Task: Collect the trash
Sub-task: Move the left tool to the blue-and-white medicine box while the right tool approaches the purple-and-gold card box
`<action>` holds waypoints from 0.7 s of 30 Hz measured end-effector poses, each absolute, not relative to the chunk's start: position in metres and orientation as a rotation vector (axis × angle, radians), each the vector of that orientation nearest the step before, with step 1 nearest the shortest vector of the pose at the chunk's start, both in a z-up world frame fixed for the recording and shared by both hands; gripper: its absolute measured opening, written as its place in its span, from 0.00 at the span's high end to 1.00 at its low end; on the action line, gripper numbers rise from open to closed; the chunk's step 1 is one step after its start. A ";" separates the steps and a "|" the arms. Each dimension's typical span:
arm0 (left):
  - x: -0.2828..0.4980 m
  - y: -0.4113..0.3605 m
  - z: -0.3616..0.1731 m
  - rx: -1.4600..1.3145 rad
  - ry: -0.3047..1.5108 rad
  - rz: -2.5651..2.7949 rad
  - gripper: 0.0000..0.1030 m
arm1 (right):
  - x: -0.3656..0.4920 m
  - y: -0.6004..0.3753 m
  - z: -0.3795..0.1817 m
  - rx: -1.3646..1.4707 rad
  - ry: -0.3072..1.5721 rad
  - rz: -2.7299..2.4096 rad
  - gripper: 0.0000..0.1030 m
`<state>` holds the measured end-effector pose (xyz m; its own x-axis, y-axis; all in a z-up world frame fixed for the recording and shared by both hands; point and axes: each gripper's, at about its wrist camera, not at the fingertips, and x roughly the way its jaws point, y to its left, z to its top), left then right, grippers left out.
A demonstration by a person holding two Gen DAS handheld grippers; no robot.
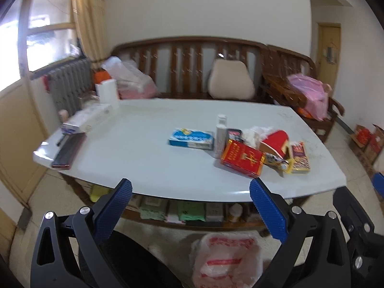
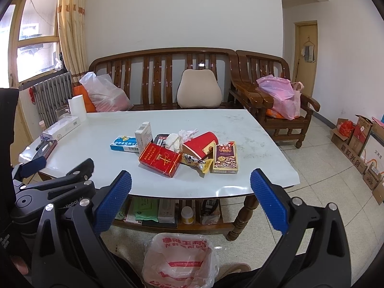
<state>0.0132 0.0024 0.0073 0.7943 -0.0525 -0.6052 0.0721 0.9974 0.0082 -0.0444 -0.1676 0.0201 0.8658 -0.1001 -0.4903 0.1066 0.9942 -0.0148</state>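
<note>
Left tool [image 1: 190,188]: spread wide, holding nothing.
Right tool [image 2: 191,181]: spread wide, holding nothing.
Trash pile [image 2: 189,154]: on counter [image 2: 240,124], right side.
Plastic bag [image 2: 178,261]: on floor, below tools.

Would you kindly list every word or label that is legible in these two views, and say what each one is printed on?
"Robot.AI", partly hidden: on the left hand-held gripper body.
"新", "光", "剑": cardboard box on the floor.
Red characters, mirrored through the film: white plastic bag; not reliably readable.
Red carton, blue box, purple-and-gold box: print too small or blurred.
</note>
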 end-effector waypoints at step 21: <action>0.136 -0.003 0.007 0.572 0.882 -0.506 0.07 | 0.094 -0.232 0.045 -0.257 0.837 0.128 0.06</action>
